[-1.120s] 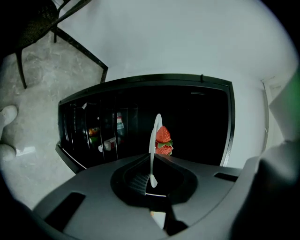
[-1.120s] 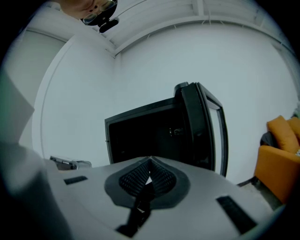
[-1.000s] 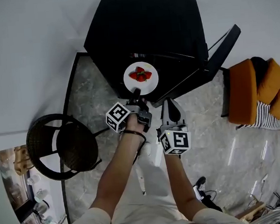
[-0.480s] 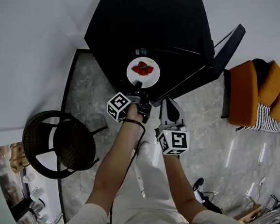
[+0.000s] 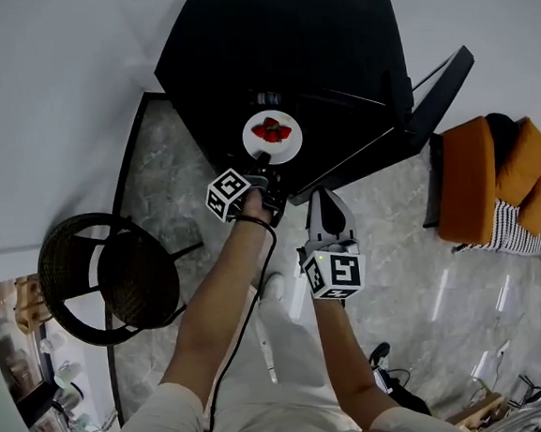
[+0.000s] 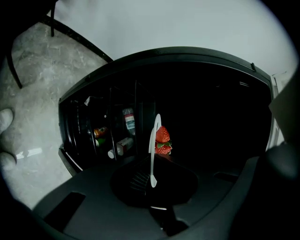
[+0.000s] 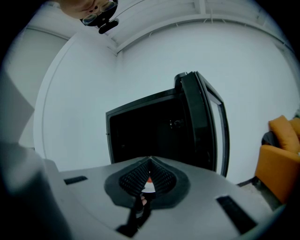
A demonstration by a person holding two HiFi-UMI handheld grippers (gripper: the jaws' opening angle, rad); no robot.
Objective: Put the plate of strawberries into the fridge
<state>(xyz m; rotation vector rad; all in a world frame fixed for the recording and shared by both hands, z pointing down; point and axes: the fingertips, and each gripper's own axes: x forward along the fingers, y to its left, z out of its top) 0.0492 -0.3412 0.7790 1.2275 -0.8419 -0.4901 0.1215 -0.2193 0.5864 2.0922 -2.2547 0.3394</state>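
Note:
A white plate (image 5: 271, 135) with red strawberries (image 5: 271, 129) hangs in front of the black fridge (image 5: 284, 49). My left gripper (image 5: 264, 167) is shut on the plate's near rim. In the left gripper view the plate (image 6: 153, 147) shows edge-on, clamped by the left gripper (image 6: 151, 183), with the strawberries (image 6: 162, 140) against the dark fridge interior (image 6: 206, 122). My right gripper (image 5: 326, 199) is lower and to the right, apart from the plate. In the right gripper view its pads meet at the tips of the right gripper (image 7: 149, 162), and nothing is held.
The fridge door (image 5: 429, 93) stands open to the right. Bottles and a can (image 6: 117, 133) sit on shelves at the fridge's left side. A dark wicker chair (image 5: 106, 276) stands at the left, an orange sofa (image 5: 493, 177) at the right.
My left gripper has carried the plate a little farther up towards the fridge. The right gripper has hardly moved.

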